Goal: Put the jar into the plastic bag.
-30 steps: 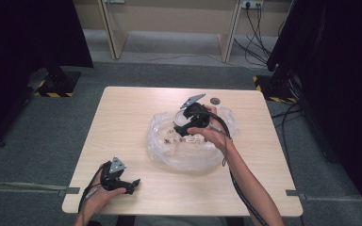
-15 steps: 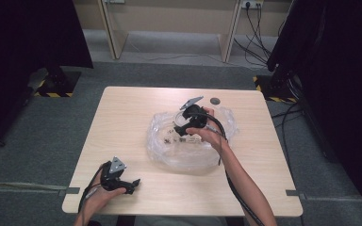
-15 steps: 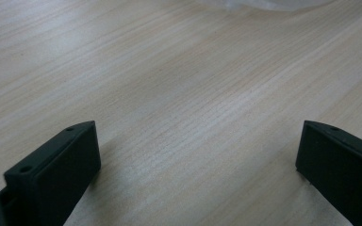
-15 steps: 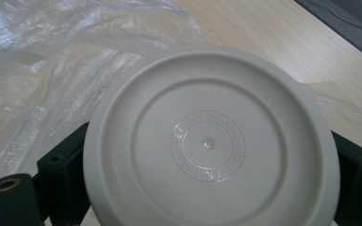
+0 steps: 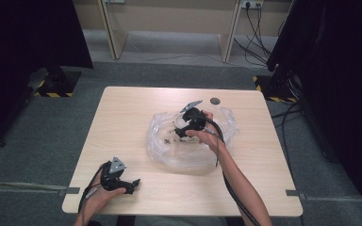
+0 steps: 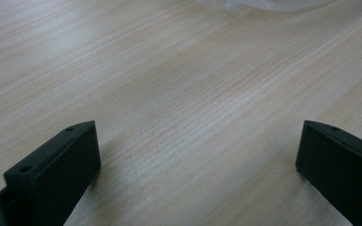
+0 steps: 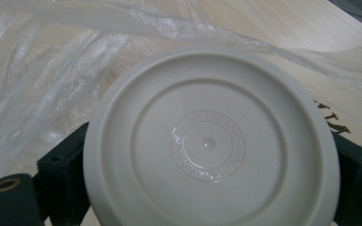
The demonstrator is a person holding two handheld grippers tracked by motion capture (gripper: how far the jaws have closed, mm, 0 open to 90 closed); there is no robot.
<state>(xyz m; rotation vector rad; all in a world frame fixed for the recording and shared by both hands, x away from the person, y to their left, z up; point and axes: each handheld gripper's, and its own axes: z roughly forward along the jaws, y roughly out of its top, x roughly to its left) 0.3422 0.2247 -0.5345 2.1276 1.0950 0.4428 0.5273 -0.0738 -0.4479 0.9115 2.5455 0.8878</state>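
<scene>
Right tongs (image 7: 207, 188) clamped on round off-white plastic lid (image 7: 209, 141), flat face toward camera, above crumpled clear plastic bag (image 5: 188, 150). Left tongs (image 6: 198, 165) wide, empty, well apart on light wooden bench (image 5: 122, 117).

Looks like a lab or test room: bare wooden table (image 5: 122, 122) on grey carpet (image 5: 37, 141), hazard-striped stand bases (image 5: 52, 92), black curtains (image 5: 23, 42), loose cables (image 5: 257, 23) at wall sockets (image 5: 250, 4).

Matt pale wood table (image 5: 122, 122), crinkly glossy plastic bag (image 5: 169, 150), smooth cream lid (image 7: 209, 141)

Left gripper (image 5: 131, 182) gapes; right gripper (image 5: 183, 129) is clamped.
</scene>
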